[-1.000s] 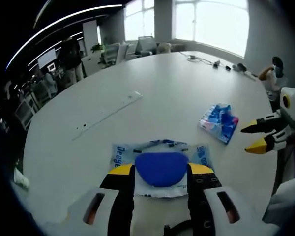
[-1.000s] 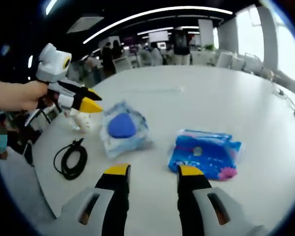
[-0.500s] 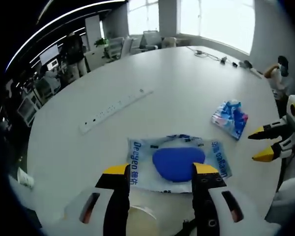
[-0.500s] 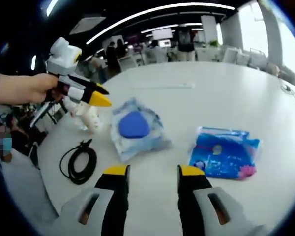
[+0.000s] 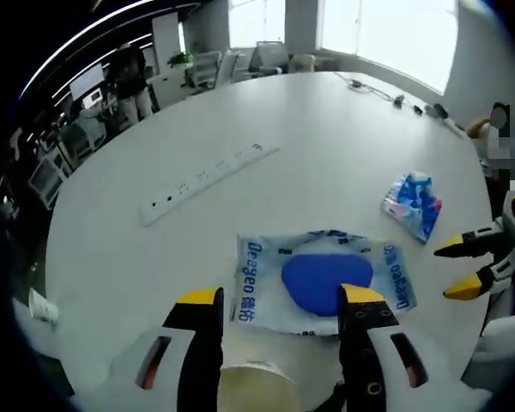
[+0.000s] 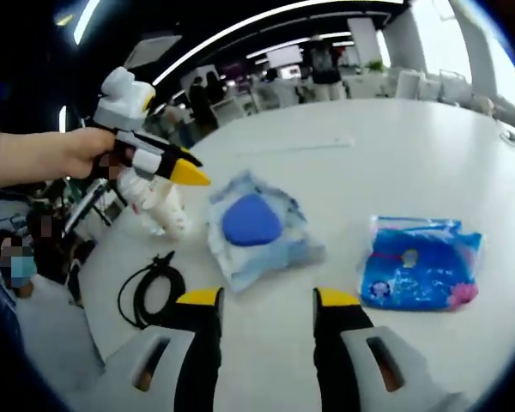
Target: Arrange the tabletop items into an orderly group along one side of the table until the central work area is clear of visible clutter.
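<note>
In the left gripper view the left gripper [image 5: 279, 300] hangs with jaws wide apart and empty, their yellow tips just short of the pouch [image 5: 323, 280], a clear, crinkled packet with blue lettering and a dark blue oval pad inside, lying flat at 6 o'clock on the white table [image 5: 266, 112]. A roll [image 5: 249, 382] of pale tape sits under the jaws at the very bottom. The tissue pack [image 5: 412, 203], blue with a pink and white print, lies at 3 o'clock, well apart from the pouch, and a long white power strip [image 5: 208, 175] runs toward 11 o'clock. The right gripper [image 5: 460, 269] enters at 4 o'clock, jaws parted, holding nothing. To shift the pouch well, I would come in low over its near edge and pinch the slack film, not the pad, since the film looks slippery. In the right gripper view the right gripper [image 6: 267, 298] is likewise open and empty; the pouch [image 6: 257, 228] lies at 12 o'clock from its tips, the tissue pack [image 6: 421, 263] at 3 o'clock, a coiled black cable [image 6: 152, 293] at 9 o'clock, and a white bottle [image 6: 159, 199] behind it near the table's edge.
</note>
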Tool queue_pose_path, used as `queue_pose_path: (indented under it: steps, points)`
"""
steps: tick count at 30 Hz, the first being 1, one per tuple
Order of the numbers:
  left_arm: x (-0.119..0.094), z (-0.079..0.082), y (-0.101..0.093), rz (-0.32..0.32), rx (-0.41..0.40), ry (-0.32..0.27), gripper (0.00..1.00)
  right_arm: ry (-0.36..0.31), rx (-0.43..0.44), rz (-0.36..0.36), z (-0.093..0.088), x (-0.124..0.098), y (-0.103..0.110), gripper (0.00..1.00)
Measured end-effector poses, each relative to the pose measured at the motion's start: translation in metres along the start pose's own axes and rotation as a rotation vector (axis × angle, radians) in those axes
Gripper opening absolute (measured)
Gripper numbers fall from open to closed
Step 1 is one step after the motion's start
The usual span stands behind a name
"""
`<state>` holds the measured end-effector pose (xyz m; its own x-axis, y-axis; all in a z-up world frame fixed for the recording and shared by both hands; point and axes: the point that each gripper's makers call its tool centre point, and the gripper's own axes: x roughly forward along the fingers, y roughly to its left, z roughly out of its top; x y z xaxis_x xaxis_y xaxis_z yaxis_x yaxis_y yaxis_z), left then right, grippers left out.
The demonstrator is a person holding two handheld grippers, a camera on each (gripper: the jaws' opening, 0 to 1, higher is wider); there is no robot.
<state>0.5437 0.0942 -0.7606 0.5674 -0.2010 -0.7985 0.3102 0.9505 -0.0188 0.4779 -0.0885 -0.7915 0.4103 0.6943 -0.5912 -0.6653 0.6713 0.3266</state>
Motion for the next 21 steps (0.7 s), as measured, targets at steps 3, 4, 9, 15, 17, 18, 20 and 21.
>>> queue_pose_path:
  steps: [3, 4, 9, 15, 17, 18, 20, 21]
  points:
    - [0.003, 0.001, 0.003, -0.002, -0.016, 0.012, 0.50, -0.002, 0.011, 0.000, 0.000, 0.001, 0.000, 0.39]
    - [0.004, 0.000, 0.003, -0.002, -0.012, 0.019, 0.49, -0.003, 0.016, 0.001, 0.000, 0.002, 0.000, 0.39]
    - [0.010, -0.005, 0.005, 0.004, -0.011, 0.043, 0.48, 0.000, 0.040, 0.002, -0.002, 0.004, 0.000, 0.39]
    - [0.015, -0.003, 0.003, 0.001, -0.006, 0.053, 0.47, 0.007, 0.059, 0.013, -0.005, 0.009, 0.004, 0.39]
    - [0.018, -0.004, 0.004, 0.004, 0.007, 0.066, 0.47, 0.008, 0.065, 0.018, -0.005, 0.011, 0.005, 0.39]
    - [0.019, -0.004, 0.005, 0.004, 0.006, 0.066, 0.47, 0.008, 0.067, 0.019, -0.005, 0.011, 0.006, 0.39]
    - [0.022, -0.004, 0.007, 0.004, -0.005, 0.066, 0.46, 0.006, 0.074, 0.022, -0.004, 0.013, 0.007, 0.38]
    - [0.023, -0.005, 0.009, 0.004, -0.006, 0.071, 0.46, 0.006, 0.078, 0.024, -0.003, 0.013, 0.007, 0.38]
